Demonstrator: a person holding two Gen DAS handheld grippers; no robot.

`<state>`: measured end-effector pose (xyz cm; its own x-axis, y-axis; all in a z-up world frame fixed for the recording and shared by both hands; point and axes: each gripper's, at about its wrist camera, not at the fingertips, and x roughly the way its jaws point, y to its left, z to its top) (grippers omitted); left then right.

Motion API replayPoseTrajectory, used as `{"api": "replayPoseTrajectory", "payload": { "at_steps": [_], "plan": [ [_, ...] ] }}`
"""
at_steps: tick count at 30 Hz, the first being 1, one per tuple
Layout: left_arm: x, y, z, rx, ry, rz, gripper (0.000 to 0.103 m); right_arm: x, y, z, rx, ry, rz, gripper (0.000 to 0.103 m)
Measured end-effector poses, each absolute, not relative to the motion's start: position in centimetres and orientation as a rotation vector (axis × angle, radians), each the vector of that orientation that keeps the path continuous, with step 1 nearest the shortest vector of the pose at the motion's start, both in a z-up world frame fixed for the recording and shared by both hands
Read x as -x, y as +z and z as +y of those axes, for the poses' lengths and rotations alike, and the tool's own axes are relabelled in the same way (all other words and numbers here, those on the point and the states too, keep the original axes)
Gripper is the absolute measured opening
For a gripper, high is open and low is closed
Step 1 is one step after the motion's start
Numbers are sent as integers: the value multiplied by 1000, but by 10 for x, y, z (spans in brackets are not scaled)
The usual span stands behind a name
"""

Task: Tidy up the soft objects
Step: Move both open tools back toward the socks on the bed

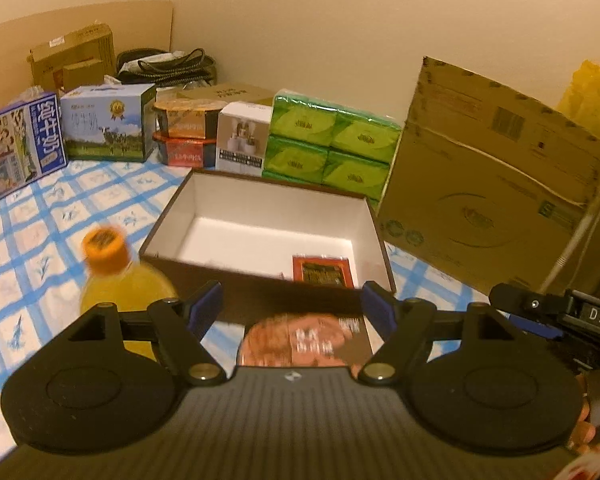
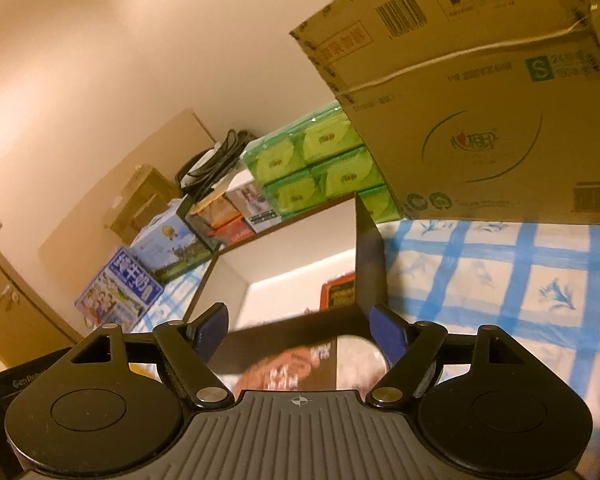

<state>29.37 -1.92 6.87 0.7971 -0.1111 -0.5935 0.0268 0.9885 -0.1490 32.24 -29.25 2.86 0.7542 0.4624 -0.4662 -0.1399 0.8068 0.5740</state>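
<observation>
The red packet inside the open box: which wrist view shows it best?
The left wrist view. It looks down into the open box, so the red packet shows its whole printed face on the white floor near the front wall. The right wrist view catches only a blurred sliver of the packet, cut off by the box's corner.

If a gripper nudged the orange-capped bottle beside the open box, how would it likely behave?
The bottle stands upright and looks nearly full of yellow drink, so it is probably heavy for its size. Tall and narrow on a soft-looking checked cloth, it may tip, then roll. Its smooth plastic could slip between pads.
</observation>
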Motion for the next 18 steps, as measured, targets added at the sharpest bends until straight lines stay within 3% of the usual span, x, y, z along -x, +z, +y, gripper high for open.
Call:
{"api": "replayPoseTrajectory", "payload": {
  "at_steps": [18],
  "plan": [
    [-161,53,39,157,-16,663,75,-197,35,-254,-408,399,665,78]
  ]
}}
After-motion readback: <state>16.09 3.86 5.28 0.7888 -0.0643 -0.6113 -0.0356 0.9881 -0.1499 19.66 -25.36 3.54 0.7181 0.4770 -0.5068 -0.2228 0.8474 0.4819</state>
